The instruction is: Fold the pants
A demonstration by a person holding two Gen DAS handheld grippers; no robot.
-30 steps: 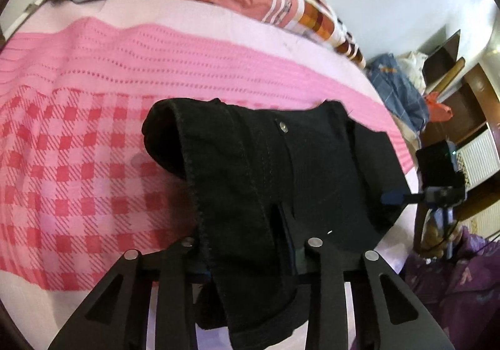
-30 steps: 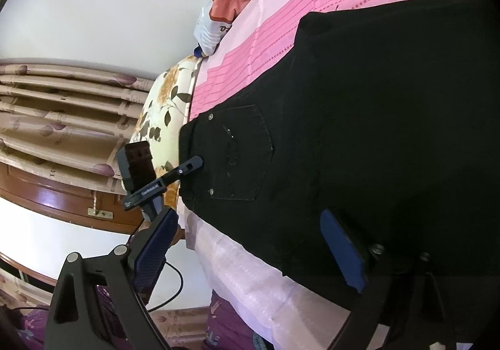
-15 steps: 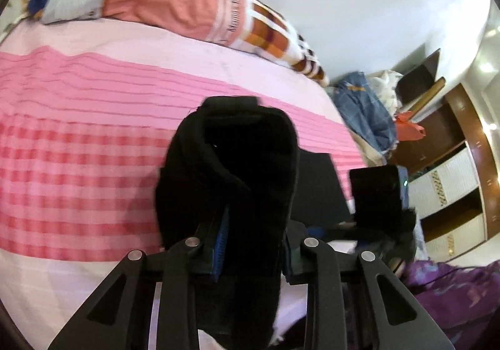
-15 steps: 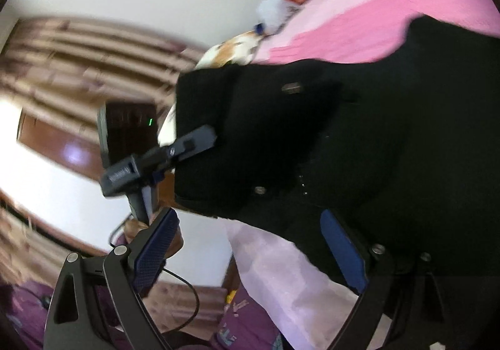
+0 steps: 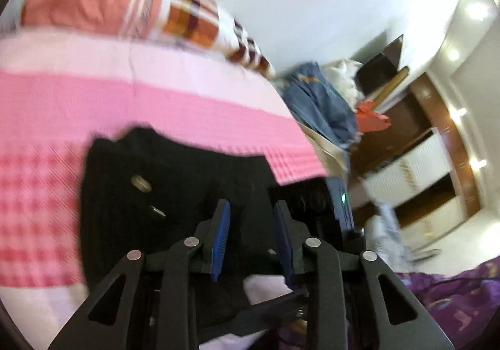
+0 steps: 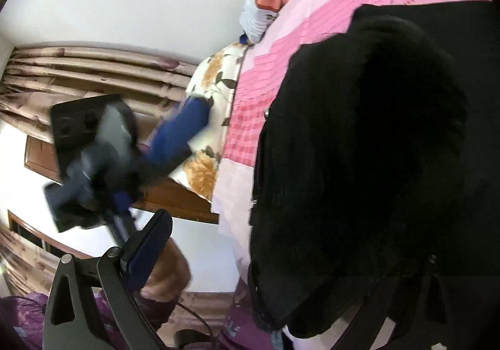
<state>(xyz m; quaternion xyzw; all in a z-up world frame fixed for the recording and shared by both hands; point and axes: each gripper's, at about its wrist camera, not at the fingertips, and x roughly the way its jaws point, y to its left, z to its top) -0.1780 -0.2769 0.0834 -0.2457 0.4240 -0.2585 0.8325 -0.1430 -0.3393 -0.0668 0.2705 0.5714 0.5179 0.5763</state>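
The black pants [image 5: 156, 193] lie bunched on the pink bed near its front edge, with metal buttons showing. My left gripper [image 5: 251, 221] is open just above their near edge, nothing between the blue pads. In the right wrist view the pants [image 6: 359, 146] hang as a thick black fold over the right side of my right gripper [image 6: 281, 256]. Its left finger [image 6: 147, 250] stands clear and its right finger is hidden under the cloth. The left gripper shows blurred in the right wrist view [image 6: 103, 159].
The bed has a pink checked and striped cover [image 5: 93, 106]. An orange striped blanket [image 5: 125, 9] lies along the far side. A pile of clothes [image 5: 322, 103] and a wooden wardrobe [image 5: 422, 156] stand to the right. A floral pillow [image 6: 215, 99] lies at the bed's edge.
My left gripper has let go of the pants, which now lie on the bed. The pants have swung over the right gripper's right side. The left gripper has moved nearer the right one.
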